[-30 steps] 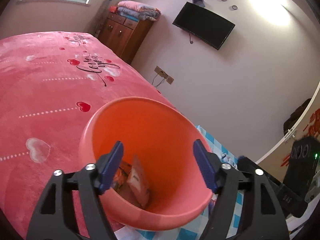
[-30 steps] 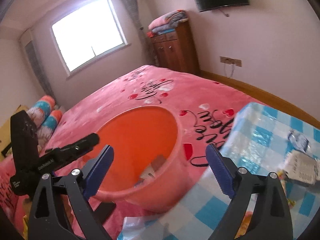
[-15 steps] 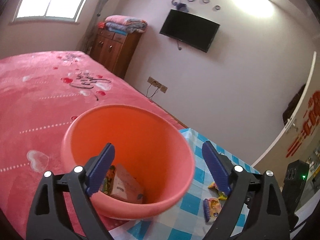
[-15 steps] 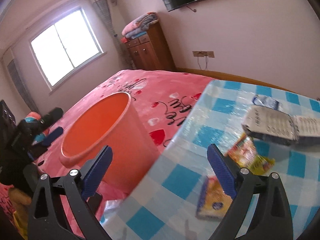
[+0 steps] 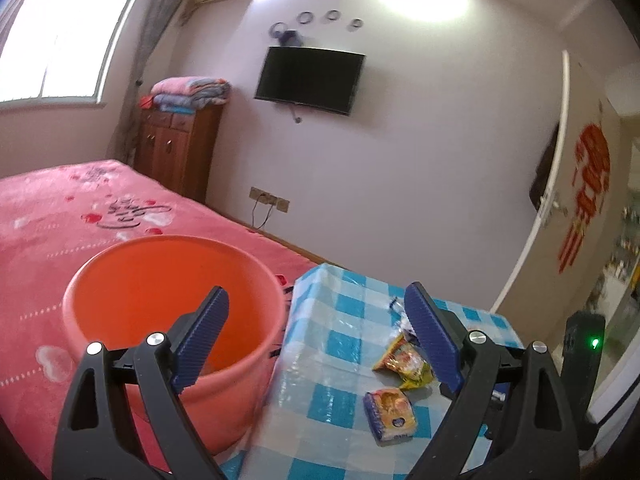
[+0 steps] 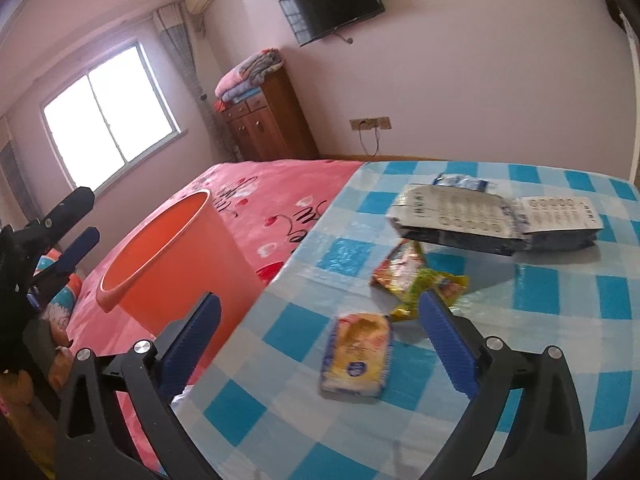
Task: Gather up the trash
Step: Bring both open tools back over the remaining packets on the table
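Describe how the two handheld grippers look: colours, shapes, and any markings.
Both the left gripper and the right gripper look alike: black plastic arms with triangular cut-outs, silver round screw heads at the joints, and flat ribbed dark blue finger pads. No markings or cables are visible.

**Bedroom as I see it**

I look at pale lilac walls (image 5: 420, 160) with a dark television (image 5: 310, 80) mounted high. A bright window (image 5: 60, 36) lights the pink bed (image 5: 60, 216). Folded blankets (image 5: 188, 90) top a wooden cabinet (image 5: 176, 152), and a blue-checked worktop (image 6: 540, 300) stands beside the bed.
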Demonstrator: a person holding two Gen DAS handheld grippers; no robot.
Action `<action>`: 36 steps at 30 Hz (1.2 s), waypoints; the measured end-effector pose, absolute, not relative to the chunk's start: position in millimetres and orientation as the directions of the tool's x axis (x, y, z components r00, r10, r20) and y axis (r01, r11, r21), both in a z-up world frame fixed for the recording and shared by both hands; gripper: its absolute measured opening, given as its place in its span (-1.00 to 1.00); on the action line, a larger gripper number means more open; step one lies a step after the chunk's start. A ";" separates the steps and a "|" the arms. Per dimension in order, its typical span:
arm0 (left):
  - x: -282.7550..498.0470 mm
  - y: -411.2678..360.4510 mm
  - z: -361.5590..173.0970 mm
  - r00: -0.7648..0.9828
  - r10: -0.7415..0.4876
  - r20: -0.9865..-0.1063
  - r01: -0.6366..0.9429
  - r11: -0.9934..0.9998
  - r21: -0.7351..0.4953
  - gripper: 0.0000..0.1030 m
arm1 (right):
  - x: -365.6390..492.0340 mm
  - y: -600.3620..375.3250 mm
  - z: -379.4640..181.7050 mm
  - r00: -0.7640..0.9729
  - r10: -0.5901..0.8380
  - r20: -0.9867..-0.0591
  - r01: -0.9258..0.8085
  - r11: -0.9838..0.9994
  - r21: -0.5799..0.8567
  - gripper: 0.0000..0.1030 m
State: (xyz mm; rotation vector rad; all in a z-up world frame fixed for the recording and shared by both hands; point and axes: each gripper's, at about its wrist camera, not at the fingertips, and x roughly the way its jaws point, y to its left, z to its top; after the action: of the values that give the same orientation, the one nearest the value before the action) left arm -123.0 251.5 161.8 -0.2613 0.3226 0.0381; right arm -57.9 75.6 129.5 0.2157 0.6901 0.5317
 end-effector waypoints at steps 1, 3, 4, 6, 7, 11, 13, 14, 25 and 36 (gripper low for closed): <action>-122.5 245.6 161.1 0.948 -0.010 -0.318 -0.068 0.969 -0.235 0.74 | -59.3 69.3 128.7 0.655 0.526 -0.542 -0.387 0.850 0.358 0.90; -121.5 233.9 159.4 0.947 -0.030 -0.321 -0.043 0.975 -0.218 0.74 | -60.9 58.4 127.3 0.668 0.518 -0.535 -0.373 0.855 0.361 0.90; -120.7 228.2 158.0 0.945 -0.041 -0.324 -0.031 0.977 -0.212 0.74 | -61.5 53.3 127.3 0.674 0.513 -0.532 -0.365 0.857 0.364 0.90; -119.4 218.1 156.0 0.944 -0.054 -0.326 -0.011 0.980 -0.197 0.74 | -62.5 43.5 124.3 0.682 0.506 -0.529 -0.352 0.860 0.370 0.90; -119.3 211.4 154.3 0.944 -0.061 -0.325 -0.001 0.983 -0.186 0.74 | -62.6 37.8 122.1 0.682 0.504 -0.529 -0.345 0.861 0.375 0.90; -116.9 189.6 148.8 0.935 -0.083 -0.344 0.035 0.989 -0.145 0.74 | -64.5 18.6 117.8 0.686 0.518 -0.510 -0.340 0.849 0.405 0.90; -115.8 180.6 146.5 0.934 -0.086 -0.347 0.046 0.991 -0.122 0.74 | -63.9 10.1 115.8 0.688 0.524 -0.502 -0.336 0.843 0.420 0.90; -115.0 176.8 145.2 0.934 -0.084 -0.348 0.048 0.993 -0.111 0.74 | -63.3 4.9 114.1 0.687 0.527 -0.501 -0.330 0.840 0.430 0.90; -79.7 145.2 124.7 0.850 -0.094 -0.518 0.076 0.996 -0.056 0.75 | -51.0 -35.8 88.7 0.655 0.548 -0.520 -0.270 0.813 0.516 0.90; -15.3 117.4 112.7 0.751 -0.162 -0.640 0.102 0.986 -0.129 0.75 | -38.2 -76.8 66.1 0.647 0.513 -0.564 -0.172 0.819 0.548 0.90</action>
State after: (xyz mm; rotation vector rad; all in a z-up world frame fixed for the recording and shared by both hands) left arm -15.3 117.4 112.7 -0.0880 0.7064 -0.1444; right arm -38.2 -76.8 66.1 0.4779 0.7754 0.4067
